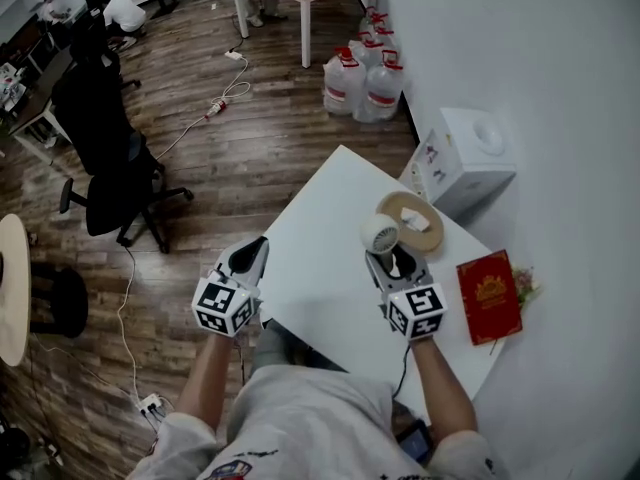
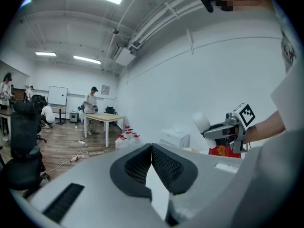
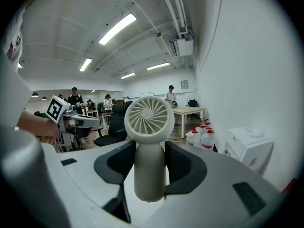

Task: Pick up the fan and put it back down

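Over the table (image 1: 320, 258): right tongs (image 1: 392, 260) pinching the fan (image 3: 149, 146) by its handle.
Fan upright, round head above the tongs, grille facing back at them; roll of tape (image 1: 412, 218) just beyond it, red book (image 1: 489, 296) further right on the table; left tongs (image 2: 151, 158) pressed together, held at the table's near-left edge, well apart from the fan.

The table (image 1: 310, 268) is bare in the middle and on its left side, so there is lots of room there. A tan ring (image 1: 408, 199) lies at the far right, just past the fan (image 1: 380, 233) in the right gripper (image 1: 394, 258). A red book (image 1: 489, 296) lies by the wall (image 1: 560, 118).
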